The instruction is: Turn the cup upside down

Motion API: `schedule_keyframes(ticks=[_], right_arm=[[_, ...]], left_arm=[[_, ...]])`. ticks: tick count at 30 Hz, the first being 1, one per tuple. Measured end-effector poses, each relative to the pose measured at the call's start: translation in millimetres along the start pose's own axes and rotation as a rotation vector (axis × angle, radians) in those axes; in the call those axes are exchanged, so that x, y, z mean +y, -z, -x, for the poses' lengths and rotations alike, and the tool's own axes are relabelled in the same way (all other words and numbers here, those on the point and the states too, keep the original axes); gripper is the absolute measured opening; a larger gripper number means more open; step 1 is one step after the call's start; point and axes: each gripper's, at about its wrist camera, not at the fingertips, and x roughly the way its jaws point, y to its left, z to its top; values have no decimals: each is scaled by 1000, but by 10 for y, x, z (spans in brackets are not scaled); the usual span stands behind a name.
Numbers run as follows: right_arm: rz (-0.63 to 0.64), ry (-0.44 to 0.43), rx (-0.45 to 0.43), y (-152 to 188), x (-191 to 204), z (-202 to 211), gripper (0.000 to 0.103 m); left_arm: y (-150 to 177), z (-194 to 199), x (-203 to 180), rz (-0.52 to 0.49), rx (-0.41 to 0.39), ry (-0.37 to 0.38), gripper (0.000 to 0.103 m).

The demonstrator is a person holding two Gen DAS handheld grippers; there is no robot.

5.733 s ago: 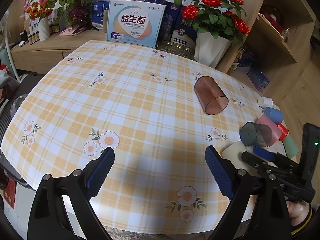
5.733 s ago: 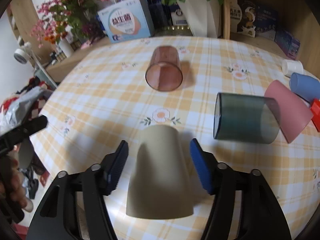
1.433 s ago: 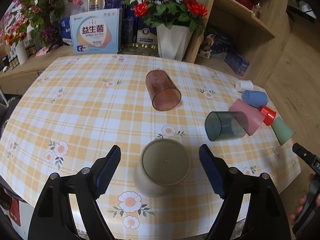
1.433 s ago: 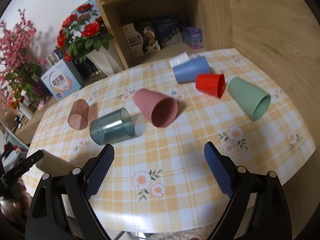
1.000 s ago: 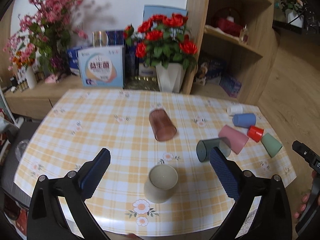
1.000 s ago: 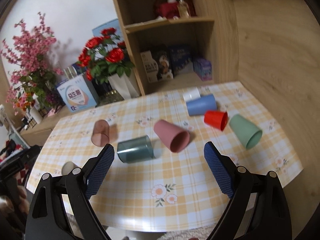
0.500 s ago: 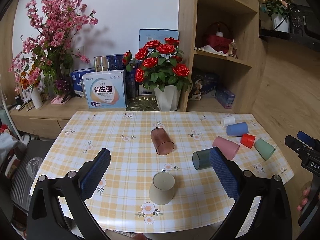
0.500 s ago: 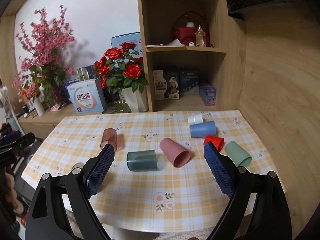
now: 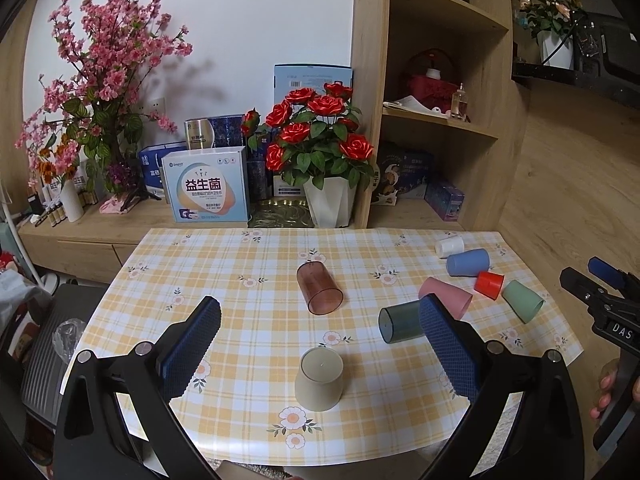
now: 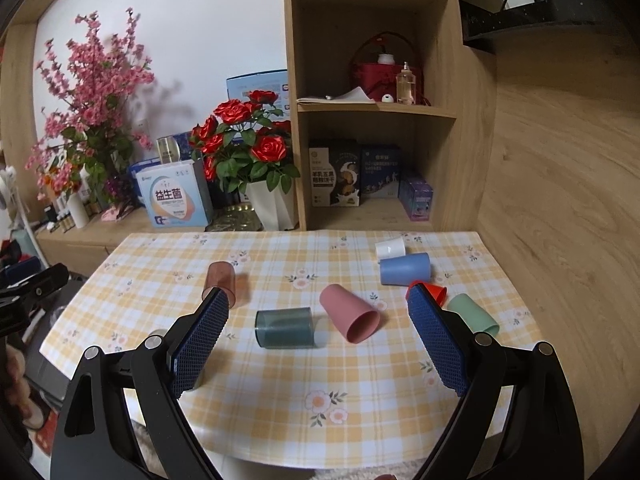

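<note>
A beige cup (image 9: 320, 379) stands upside down near the front edge of the checked table (image 9: 256, 312). My left gripper (image 9: 320, 344) is open and empty, held back and above the table. My right gripper (image 10: 318, 340) is open and empty too, also well above the table. In the right wrist view the beige cup is almost hidden behind the left finger (image 10: 200, 340). Other cups lie on their sides: a brown clear one (image 9: 319, 293), a dark teal clear one (image 9: 398, 322) (image 10: 285, 327) and a pink one (image 9: 448, 300) (image 10: 350, 317).
Blue (image 9: 468, 262), red (image 9: 489, 285), green (image 9: 522, 301) and white (image 9: 450, 246) cups lie at the table's right end. A vase of red roses (image 9: 328, 200) and boxes (image 9: 208, 188) stand behind the table. A wooden shelf unit (image 9: 440, 100) rises at the back right.
Both grippers have pulled back and up from the table, so the whole table shows. The beige cup, lying between the right fingers 5.7 s ago, now stands upside down, untouched.
</note>
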Motion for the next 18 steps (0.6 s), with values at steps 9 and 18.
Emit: schedule_keyframes(ticks=[9, 18], right_arm=[[5, 6, -20, -83, -2, 51, 88], [-1, 16, -37, -122, -38, 94, 88]], left_arm=[[-73, 91, -34, -13, -25, 2, 97], [-120, 163, -78, -31, -48, -1, 97]])
